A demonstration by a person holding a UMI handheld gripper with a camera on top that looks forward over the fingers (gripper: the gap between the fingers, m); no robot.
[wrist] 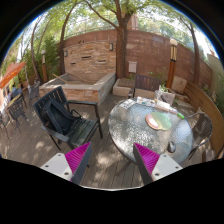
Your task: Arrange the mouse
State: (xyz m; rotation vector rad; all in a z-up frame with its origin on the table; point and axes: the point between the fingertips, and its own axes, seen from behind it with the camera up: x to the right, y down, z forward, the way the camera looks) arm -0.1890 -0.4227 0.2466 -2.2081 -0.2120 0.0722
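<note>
The gripper is held up above an outdoor patio, its two fingers spread wide apart with nothing between them; the magenta pads face each other across an open gap. Beyond the fingers and somewhat to the right stands a round glass-topped counter, with a flat, round brownish object lying on it. Whether a mouse lies on that counter cannot be told from this view. To the left of the fingers, well apart from the counter, stands a dark folding chair. Further back sit a raised stone planter, a brick wall and a tree trunk. Wooden decking lies beneath the fingers.
</note>
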